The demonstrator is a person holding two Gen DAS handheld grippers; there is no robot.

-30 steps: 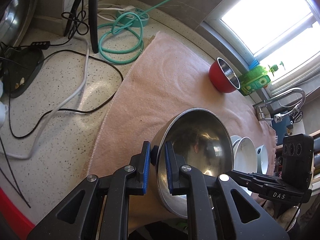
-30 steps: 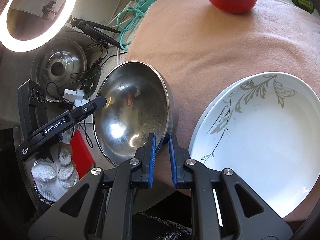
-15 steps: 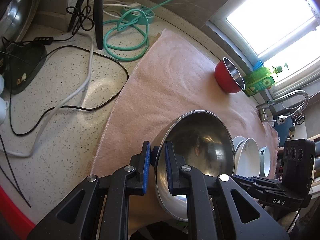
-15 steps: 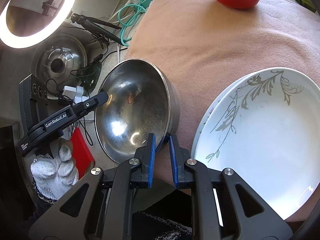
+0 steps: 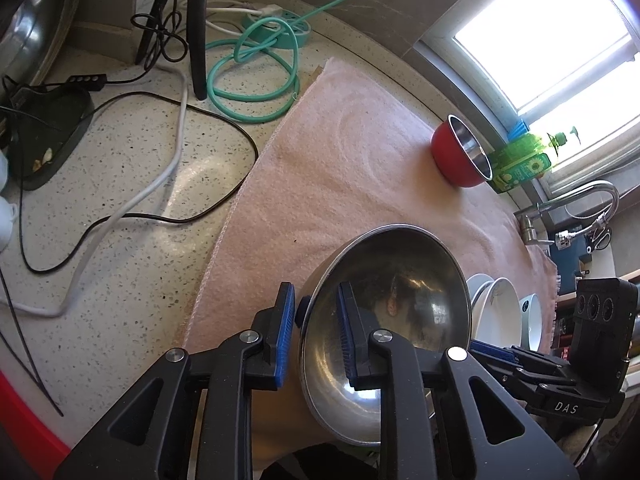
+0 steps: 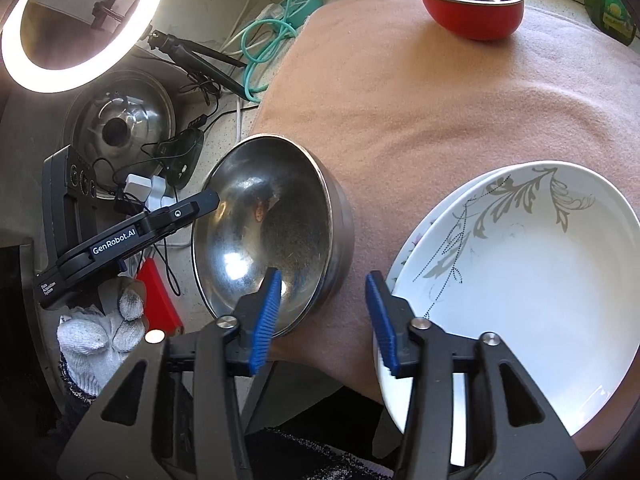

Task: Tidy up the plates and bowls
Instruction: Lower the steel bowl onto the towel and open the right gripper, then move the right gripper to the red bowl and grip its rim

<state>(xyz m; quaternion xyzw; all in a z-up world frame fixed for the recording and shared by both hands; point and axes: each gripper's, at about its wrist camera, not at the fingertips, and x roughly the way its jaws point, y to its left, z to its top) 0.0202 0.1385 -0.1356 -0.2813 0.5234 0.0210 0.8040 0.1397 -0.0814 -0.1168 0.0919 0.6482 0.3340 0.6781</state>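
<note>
The big shiny steel bowl (image 6: 272,232) sits on the pink towel (image 6: 440,100), near the towel's left front corner on the tabletop (image 5: 120,208). It is hard, smooth and a bit slippery, and I think it is light, so the thin rim is the best place to pinch it. The left hand-held gripper (image 5: 316,332) has its blue pads on both sides of the rim; its jaws have just been opening a little, with a small gap showing. The right hand-held gripper (image 6: 320,316) has just been opening too and now stands wide, holding nothing. The steel bowl is empty. Beside it lie two stacked white plates with grey leaf patterns (image 6: 520,272), which can break. A small red bowl with a steel inside (image 6: 472,0), also empty, sits near the towel's far edge.
</note>
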